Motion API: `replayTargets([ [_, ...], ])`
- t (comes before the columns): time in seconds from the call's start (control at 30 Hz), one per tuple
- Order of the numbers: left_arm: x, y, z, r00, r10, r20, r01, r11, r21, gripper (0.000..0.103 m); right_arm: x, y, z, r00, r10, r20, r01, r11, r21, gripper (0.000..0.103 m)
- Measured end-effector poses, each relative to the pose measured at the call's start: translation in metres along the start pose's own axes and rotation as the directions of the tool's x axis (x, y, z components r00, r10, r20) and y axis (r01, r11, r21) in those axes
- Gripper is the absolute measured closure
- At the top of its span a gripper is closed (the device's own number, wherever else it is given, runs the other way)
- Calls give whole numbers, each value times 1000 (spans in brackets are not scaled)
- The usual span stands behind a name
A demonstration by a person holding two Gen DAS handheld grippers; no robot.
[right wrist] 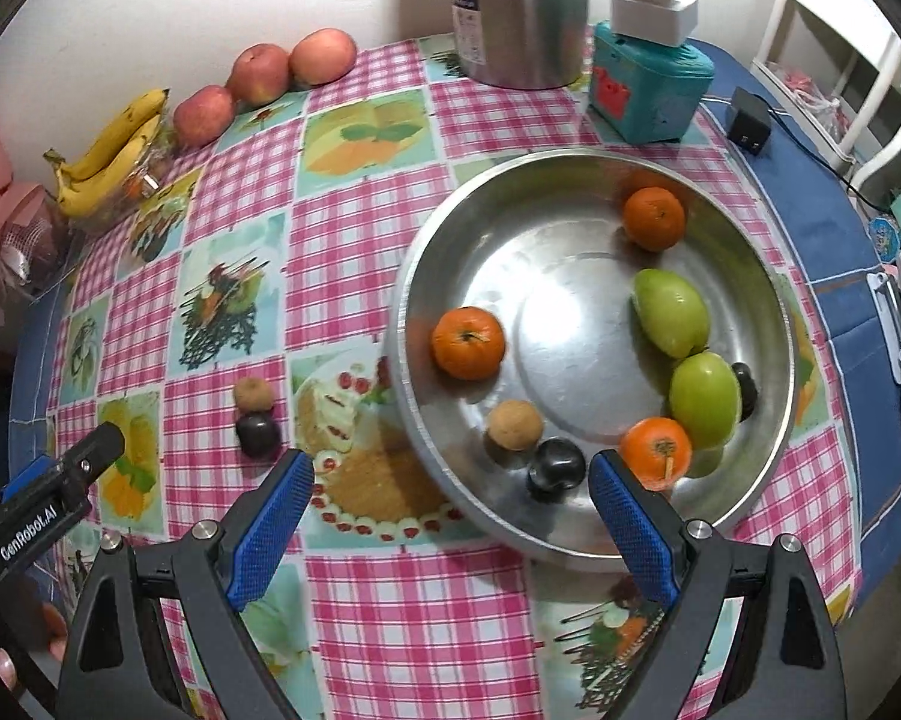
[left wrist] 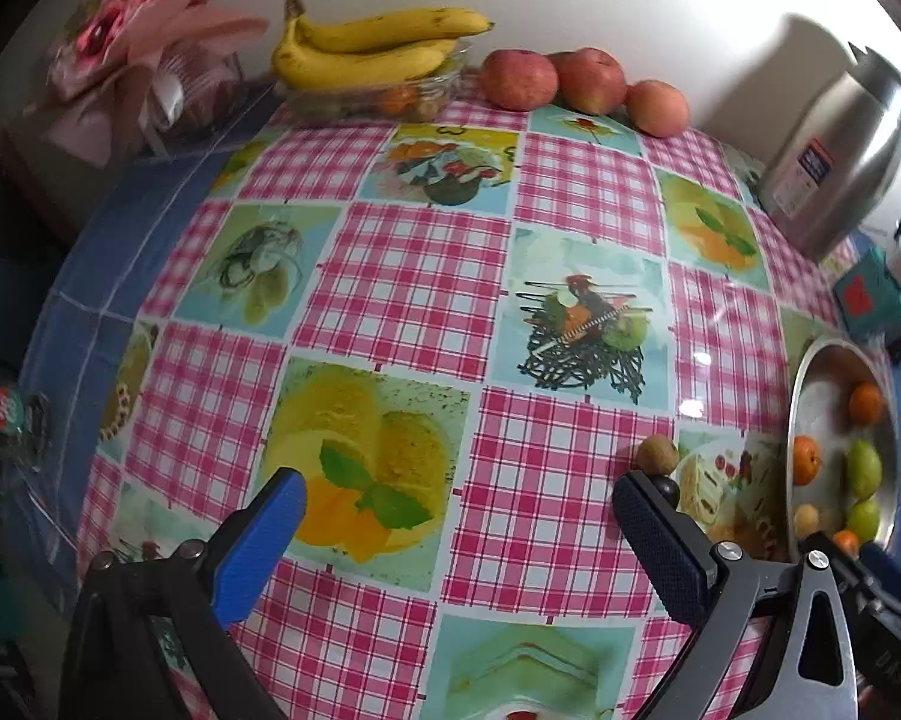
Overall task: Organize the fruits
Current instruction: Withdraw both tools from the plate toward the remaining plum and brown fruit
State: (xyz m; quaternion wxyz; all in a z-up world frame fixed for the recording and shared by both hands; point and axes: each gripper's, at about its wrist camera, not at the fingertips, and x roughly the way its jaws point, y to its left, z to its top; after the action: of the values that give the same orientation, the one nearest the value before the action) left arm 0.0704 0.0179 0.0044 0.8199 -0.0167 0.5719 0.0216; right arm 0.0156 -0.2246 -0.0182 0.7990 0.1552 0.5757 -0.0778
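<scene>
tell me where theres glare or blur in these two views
Right wrist view: a bright glare patch on the floor of the metal bowl, and the kettle looks slightly smeared. Left wrist view: small glints on the tablecloth; the pink bouquet at the edge is soft. Both views bend the table round, fisheye-style.

A home dining table: checked oilcloth (right wrist: 354,252), thermos jug (right wrist: 516,6), bananas (left wrist: 372,42), apples (left wrist: 519,79).

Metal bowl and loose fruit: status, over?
Both tongs open, empty: left tongs, right tongs. Metal bowl holds mixed fruit. Brown fruit and dark plum outside on the cloth. Path clear.
</scene>
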Motion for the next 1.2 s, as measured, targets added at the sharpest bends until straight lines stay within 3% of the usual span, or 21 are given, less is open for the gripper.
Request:
replayTargets([
  [0.5, 19, 36, 4, 996, -50, -72, 39, 988, -151, 0, 20, 53, 0, 998, 44, -47, -48, 995, -92, 10],
  [1.2, 52, 37, 6, 988, 5, -152, -25, 991, -131, 0, 49, 92, 3, 997, 18, -74, -35, 972, -233, 10],
])
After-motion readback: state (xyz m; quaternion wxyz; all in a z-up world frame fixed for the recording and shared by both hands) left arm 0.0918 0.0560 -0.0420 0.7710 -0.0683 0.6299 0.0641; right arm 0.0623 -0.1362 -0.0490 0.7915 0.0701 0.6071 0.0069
